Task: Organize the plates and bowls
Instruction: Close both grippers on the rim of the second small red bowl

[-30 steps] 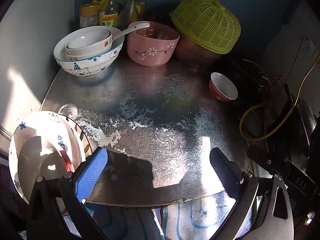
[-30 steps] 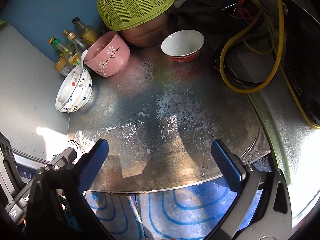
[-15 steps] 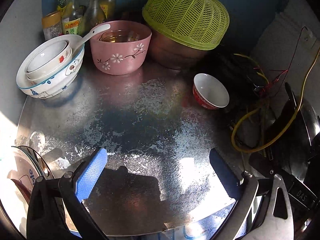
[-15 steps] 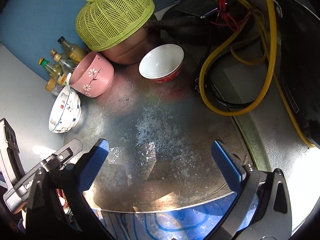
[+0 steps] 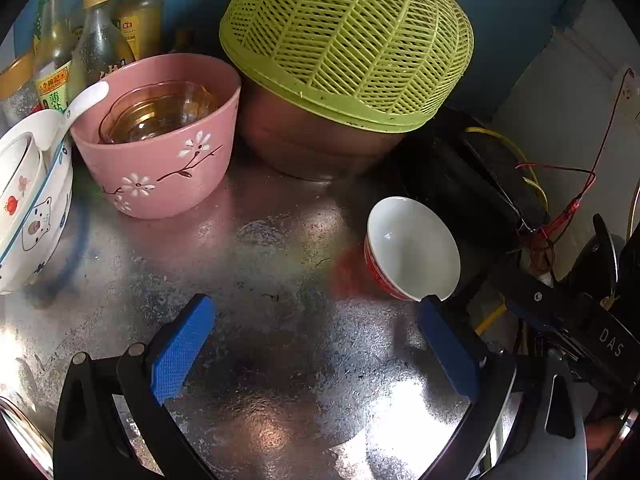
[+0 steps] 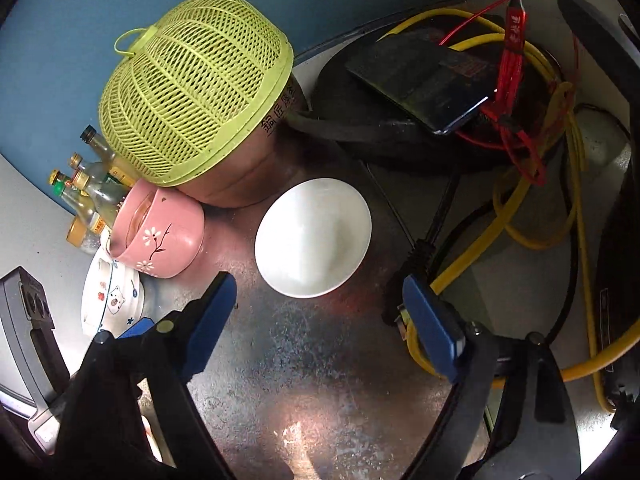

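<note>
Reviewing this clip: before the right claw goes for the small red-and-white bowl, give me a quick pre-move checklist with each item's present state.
1. Right claw open, nothing between its pads: ok; its jaws have just been closing somewhat.
2. Small red-and-white bowl upright and empty: ok.
3. Bowl stands apart from the pink bowl: ok.
4. Yellow cable by the right pad, may snag: not ok.
5. Left claw open and empty: ok.
6. Left claw's right finger near the bowl's rim, contact: cannot tell.
</note>
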`<state>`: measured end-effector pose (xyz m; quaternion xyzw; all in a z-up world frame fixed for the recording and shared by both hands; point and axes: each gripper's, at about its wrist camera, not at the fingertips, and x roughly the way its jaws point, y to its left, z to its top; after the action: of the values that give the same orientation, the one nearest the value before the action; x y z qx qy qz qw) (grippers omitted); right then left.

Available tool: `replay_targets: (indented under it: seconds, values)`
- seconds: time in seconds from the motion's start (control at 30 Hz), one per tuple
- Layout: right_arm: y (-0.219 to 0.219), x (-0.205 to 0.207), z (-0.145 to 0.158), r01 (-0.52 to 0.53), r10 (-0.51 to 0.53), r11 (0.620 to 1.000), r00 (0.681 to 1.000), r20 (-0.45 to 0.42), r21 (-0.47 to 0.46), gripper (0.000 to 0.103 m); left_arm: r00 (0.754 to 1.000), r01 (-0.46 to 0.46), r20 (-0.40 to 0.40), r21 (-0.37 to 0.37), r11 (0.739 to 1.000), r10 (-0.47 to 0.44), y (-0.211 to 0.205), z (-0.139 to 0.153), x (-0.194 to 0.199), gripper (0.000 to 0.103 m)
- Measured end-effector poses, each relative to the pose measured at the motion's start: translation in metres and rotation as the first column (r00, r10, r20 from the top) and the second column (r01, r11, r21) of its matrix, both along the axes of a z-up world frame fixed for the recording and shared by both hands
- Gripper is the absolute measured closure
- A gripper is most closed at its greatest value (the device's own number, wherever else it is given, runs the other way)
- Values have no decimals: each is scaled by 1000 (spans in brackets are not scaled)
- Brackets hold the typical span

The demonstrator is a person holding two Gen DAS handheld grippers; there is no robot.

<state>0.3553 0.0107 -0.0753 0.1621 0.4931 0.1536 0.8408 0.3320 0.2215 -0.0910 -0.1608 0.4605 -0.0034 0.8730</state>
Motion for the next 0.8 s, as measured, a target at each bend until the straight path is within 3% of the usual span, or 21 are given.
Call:
replay_targets:
  seconds: [0.1,0.17,0.3,0.33,0.37,0.4,0.7,0.8]
  values:
    - [-3,23,-13,27,-27,1000,999,-39,7,32,1000,-6,6,-38,999,6,4,-6,18,5]
    - [-4,33,-23,45,-45,999,997,-65,3,39,1000,-1,1,-72,997,1,4,-11,30,15]
    - [-3,42,-34,48,-50,999,997,-62,-25,47,999,27,-15,-77,997,-28,-7,-23,49,23]
    - [-1,42,-35,42,-44,998,998,-52,-39,51,999,35,-19,-80,996,-36,-11,-26,53,31]
    - [1,42,-35,41,-43,998,998,-40,-55,55,999,42,-23,-80,996,-44,-14,-28,56,51]
    - [2,41,-35,46,-47,997,998,-31,-62,56,998,52,-34,-75,996,-54,-19,-32,59,57]
    - [13,33,-41,63,-61,990,998,16,-125,60,996,66,-52,-64,996,-70,-42,-55,80,62]
    - [16,34,-46,60,-60,990,998,3,-132,62,995,64,-71,-79,995,-69,-44,-66,93,70]
